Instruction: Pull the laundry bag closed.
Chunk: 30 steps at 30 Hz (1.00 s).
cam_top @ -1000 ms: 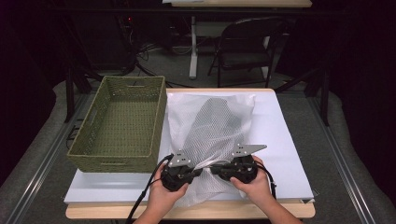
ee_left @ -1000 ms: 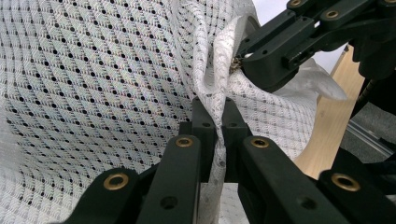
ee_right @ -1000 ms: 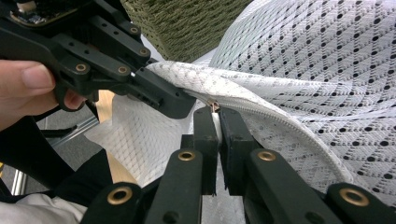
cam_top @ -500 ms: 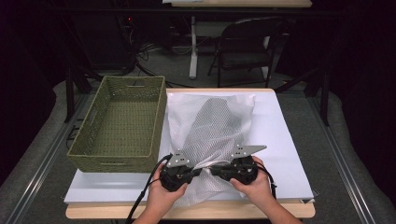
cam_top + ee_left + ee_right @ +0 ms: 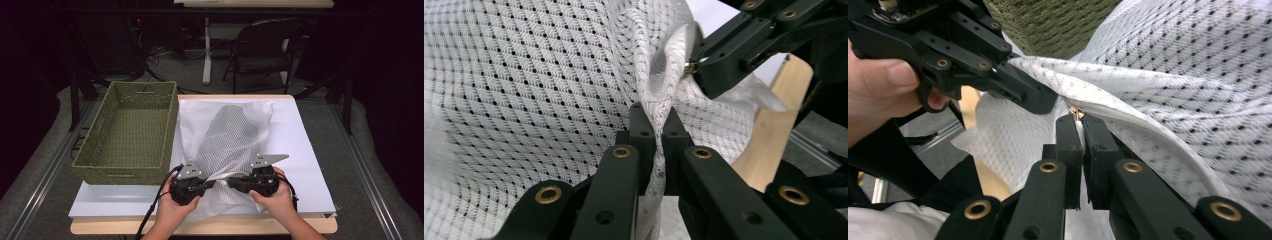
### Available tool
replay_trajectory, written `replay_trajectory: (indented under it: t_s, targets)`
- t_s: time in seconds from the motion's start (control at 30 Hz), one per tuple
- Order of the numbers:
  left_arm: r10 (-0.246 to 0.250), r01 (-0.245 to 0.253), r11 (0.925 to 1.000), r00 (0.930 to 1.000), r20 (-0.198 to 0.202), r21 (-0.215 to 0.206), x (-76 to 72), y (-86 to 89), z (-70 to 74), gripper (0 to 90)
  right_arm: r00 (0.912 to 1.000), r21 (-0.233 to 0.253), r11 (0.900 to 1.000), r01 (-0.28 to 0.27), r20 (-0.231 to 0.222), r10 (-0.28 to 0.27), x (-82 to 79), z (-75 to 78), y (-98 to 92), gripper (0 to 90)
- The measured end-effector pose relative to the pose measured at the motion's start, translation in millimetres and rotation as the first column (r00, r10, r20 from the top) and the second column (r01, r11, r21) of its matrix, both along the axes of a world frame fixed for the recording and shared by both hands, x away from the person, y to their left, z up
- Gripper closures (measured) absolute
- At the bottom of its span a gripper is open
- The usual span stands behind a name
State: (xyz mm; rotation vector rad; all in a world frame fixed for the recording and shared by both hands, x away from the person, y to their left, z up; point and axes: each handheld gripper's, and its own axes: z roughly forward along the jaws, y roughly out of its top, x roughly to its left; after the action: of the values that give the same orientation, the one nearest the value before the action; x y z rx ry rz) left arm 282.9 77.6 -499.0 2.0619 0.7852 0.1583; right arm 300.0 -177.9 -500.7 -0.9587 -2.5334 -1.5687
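Wicker basket (image 5: 130, 131), olive green, sits on the left half of the bench (image 5: 305, 145), long axis running 6 to 12 o'clock. Its right wall is just beside the mesh bag (image 5: 227, 135).

Mesh bag: white netting with a dark shape showing through its middle. It lies at the bench centre, stretching from about 12 o'clock down to the near edge at 6 o'clock, on a white sheet.

Left hand-held gripper (image 5: 207, 184): held in the person's left hand (image 5: 172, 210) at roughly 7 o'clock of the bag, pointing toward 3 o'clock. In the left gripper view the left hand-held gripper (image 5: 657, 122) has its jaws pressed together on a raised fold of the mesh bag (image 5: 524, 85); the fabric runs up between them.

Right hand-held gripper (image 5: 234, 182): held in the person's right hand (image 5: 277, 200) at about 5 o'clock of the bag, pointing toward 9 o'clock, close to the left one, tips nearly facing. In the right gripper view the right hand-held gripper (image 5: 1079, 125) is closed at the bag's zipped edge, with the small brass zipper pull (image 5: 1077, 113) right at its jaw tips; whether the pull itself is pinched I cannot tell. The bag's near hem is lifted off the bench between the two tools.
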Motion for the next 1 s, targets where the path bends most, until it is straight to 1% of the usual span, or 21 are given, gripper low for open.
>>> replay_trajectory:
  t_s: [0.07, 0.17, 0.2, 0.23, 0.3, 0.33, 0.4, 0.5, 0.53, 0.57, 0.6, 0.63, 0.67, 0.73, 0.77, 0.8, 0.83, 0.87, 0.93, 0.97, 1.0]
  targets:
    - [-0.002, 0.002, 1.0, 1.0, 0.009, -0.003, 0.3, 1.9, 0.9, 87.9, 1.0, 0.0, 1.0, 0.001, -0.001, -0.001, -1.7, 1.8, -2.7, 87.0]
    - [-0.003, 0.003, 0.9999, 1.0, 0.0, -0.013, 0.3, 4.0, 2.7, 87.7, 1.0, 0.002, 1.0, 0.007, 0.004, -0.007, -4.4, 4.6, -9.4, 87.1]
    - [-0.006, 0.006, 0.9998, 1.0, 0.006, -0.016, 0.3, 3.6, 2.7, 87.7, 1.0, 0.008, 1.0, 0.006, 0.001, -0.006, -5.4, 5.7, -12.9, 87.1]
    - [-0.008, 0.008, 1.0, 0.9999, 0.014, 0.001, -0.4, 2.4, 3.6, 87.8, 1.0, 0.009, 1.0, 0.009, -0.002, -0.009, -6.3, 6.7, -14.4, 87.1]
    - [-0.012, 0.012, 0.9999, 0.9998, 0.013, -0.009, -1.0, 1.8, 4.5, 87.7, 0.9999, 0.007, 1.0, 0.012, 0.0, -0.012, -8.9, 10.4, -19.0, 87.1]
    - [-0.012, 0.013, 0.9999, 0.9996, 0.024, -0.008, -0.7, 1.7, 5.5, 87.6, 0.9999, 0.012, 1.0, 0.013, 0.004, -0.013, -10.1, 12.8, -20.8, 87.1]
    - [-0.019, 0.019, 0.9992, 0.9996, 0.021, -0.034, -1.1, 1.4, 8.8, 87.7, 0.9997, 0.02, 1.0, 0.019, 0.016, -0.019, -13.1, 20.4, -23.9, 87.1]
    - [-0.016, 0.019, 0.9986, 0.9976, 0.068, -0.049, -3.4, 0.6, 21.6, 87.8, 0.9984, 0.024, 0.999, 0.023, 0.051, -0.024, -17.5, 34.1, -25.5, 87.1]
    - [-0.015, 0.018, 0.9991, 0.9961, 0.087, -0.039, -3.8, 1.0, 26.1, 87.7, 0.9978, 0.019, 0.999, 0.028, 0.06, -0.029, -18.5, 37.6, -26.4, 87.1]
    - [0.004, -0.002, 0.9999, 0.9938, 0.111, -0.015, -4.4, 1.3, 29.0, 87.9, 0.9979, 0.018, 0.999, 0.034, 0.054, -0.035, -17.9, 37.6, -27.0, 87.1]
    - [0.015, -0.015, 0.9999, 0.9924, 0.122, -0.003, -4.0, 2.6, 30.0, 87.9, 0.9973, -0.001, 0.999, 0.05, 0.054, -0.049, -15.8, 34.7, -28.4, 87.1]
    - [0.024, -0.023, 0.9997, 0.9936, 0.11, -0.009, -1.9, 5.7, 29.0, 87.9, 0.9971, -0.011, 0.998, 0.064, 0.042, -0.064, -13.8, 31.0, -30.3, 87.1]
    - [0.028, -0.027, 0.9996, 0.9951, 0.095, -0.013, -1.0, 7.6, 27.5, 87.9, 0.9971, 0.003, 0.997, 0.077, 0.002, -0.077, -10.7, 24.0, -35.9, 87.1]
    - [-0.003, 0.003, 1.0, 0.9992, 0.04, 0.002, 1.5, 7.0, 18.0, 87.7, 0.9958, 0.034, 0.996, 0.085, -0.036, -0.084, -11.1, 15.7, -44.9, 87.1]
    - [-0.011, 0.011, 0.9997, 0.9993, 0.037, 0.021, 1.8, 3.3, 11.7, 87.6, 0.9953, 0.035, 0.996, 0.088, -0.044, -0.086, -12.6, 12.5, -47.6, 87.1]
    - [-0.011, 0.01, 0.9995, 0.9994, 0.033, 0.029, 1.8, 1.0, 8.9, 87.6, 0.9949, 0.016, 0.996, 0.092, -0.043, -0.091, -14.8, 8.5, -49.2, 87.1]
    - [-0.01, 0.009, 0.9992, 0.9993, 0.036, 0.04, 2.4, -1.3, 6.6, 87.6, 0.9944, 0.001, 0.995, 0.095, -0.046, -0.095, -16.1, 5.9, -49.5, 87.1]
    - [-0.006, 0.005, 0.9994, 0.999, 0.044, 0.033, 2.5, -2.4, 6.0, 87.6, 0.9935, -0.017, 0.995, 0.1, -0.053, -0.101, -17.1, 1.9, -49.8, 87.1]
    - [0.027, -0.029, 0.999, 0.9971, 0.071, 0.033, 1.5, -2.5, 12.0, 87.8, 0.9918, -0.023, 0.994, 0.107, -0.068, -0.108, -16.0, -7.2, -50.8, 87.2]
    - [0.043, -0.046, 0.9985, 0.9944, 0.097, 0.03, 1.2, -0.1, 15.3, 88.0, 0.9885, -0.021, 0.992, 0.127, -0.081, -0.128, -15.1, -10.1, -51.9, 87.1]
    - [0.054, -0.054, 0.9985, 0.993, 0.105, 0.005, 1.3, 4.2, 18.0, 88.0, 0.9873, -0.045, 0.989, 0.143, -0.064, -0.145, -14.4, -12.4, -53.9, 87.1]
